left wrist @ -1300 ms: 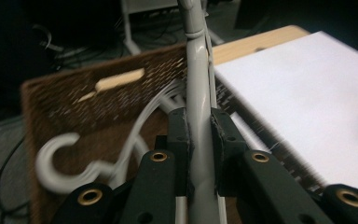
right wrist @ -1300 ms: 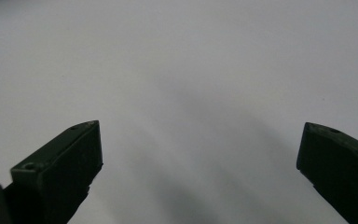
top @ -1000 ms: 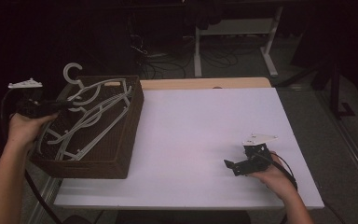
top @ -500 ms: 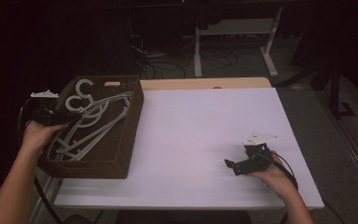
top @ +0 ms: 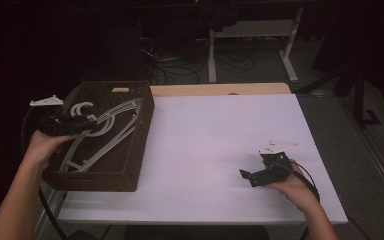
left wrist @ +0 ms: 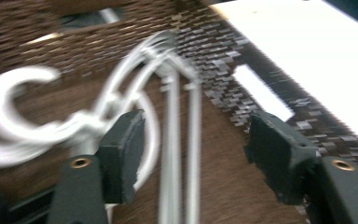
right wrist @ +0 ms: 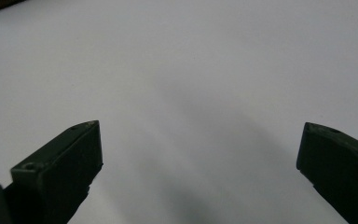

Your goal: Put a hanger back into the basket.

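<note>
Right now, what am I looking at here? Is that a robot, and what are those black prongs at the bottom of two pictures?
No robot: a person holds a hand tool with two black jaws in each hand. One camera looks down from above; each of the other two rides on a tool, so its own jaws rise from the bottom.

The left gripper is over a dark woven basket of white hangers. Its jaws have just been opening; hanger bars lie between them, but the pads are not pressing on them.

The right gripper rests open on the white table, holding nothing.
</note>
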The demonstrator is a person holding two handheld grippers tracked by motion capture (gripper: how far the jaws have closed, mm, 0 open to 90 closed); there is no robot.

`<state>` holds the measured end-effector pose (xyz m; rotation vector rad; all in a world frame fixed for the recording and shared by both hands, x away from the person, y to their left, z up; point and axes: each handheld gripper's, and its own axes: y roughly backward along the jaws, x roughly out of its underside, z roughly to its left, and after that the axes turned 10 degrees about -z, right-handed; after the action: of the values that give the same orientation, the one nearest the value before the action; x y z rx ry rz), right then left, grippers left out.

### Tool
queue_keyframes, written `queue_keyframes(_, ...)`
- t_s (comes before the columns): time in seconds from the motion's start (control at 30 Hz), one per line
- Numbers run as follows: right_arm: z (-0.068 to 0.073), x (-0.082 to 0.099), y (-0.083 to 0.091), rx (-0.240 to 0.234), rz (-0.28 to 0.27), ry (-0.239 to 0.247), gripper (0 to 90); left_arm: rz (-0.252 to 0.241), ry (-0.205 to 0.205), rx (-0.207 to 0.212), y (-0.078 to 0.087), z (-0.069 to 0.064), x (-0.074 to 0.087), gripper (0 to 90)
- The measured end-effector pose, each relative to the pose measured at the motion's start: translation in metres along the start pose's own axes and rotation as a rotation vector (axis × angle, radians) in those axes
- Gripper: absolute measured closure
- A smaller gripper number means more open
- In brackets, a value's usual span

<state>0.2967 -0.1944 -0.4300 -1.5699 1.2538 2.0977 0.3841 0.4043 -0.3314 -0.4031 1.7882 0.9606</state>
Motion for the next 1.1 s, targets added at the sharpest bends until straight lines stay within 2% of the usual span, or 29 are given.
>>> queue_keyframes(0.2,-0.002,-0.007,0.003,-0.016,-0.011,-0.008,0.0,-0.042,-0.074,0.110,-0.010,-0.040,-0.004,22.6)
queue_keyframes(0.33,-0.002,-0.014,0.006,-0.027,-0.026,-0.013,0.0,-0.047,-0.117,0.164,-0.017,-0.067,-0.002,16.0)
queue_keyframes(0.5,-0.001,-0.023,0.009,-0.039,-0.031,-0.008,0.0,-0.064,-0.141,0.244,-0.025,-0.094,0.001,11.5)
queue_keyframes(0.67,-0.001,-0.032,0.013,-0.048,-0.041,-0.004,0.0,-0.071,-0.156,0.302,-0.034,-0.116,0.006,3.6)
queue_keyframes(0.77,-0.001,-0.038,0.015,-0.052,-0.046,0.006,0.0,-0.084,-0.158,0.321,-0.038,-0.125,0.009,1.1)
queue_keyframes(0.87,-0.002,-0.046,0.019,-0.060,-0.062,0.006,0.0,-0.065,-0.163,0.340,-0.042,-0.131,0.011,0.6)
queue_keyframes(1.1,-0.001,-0.056,0.024,-0.077,-0.085,0.020,0.0,-0.075,-0.150,0.357,-0.042,-0.134,0.015,0.7)
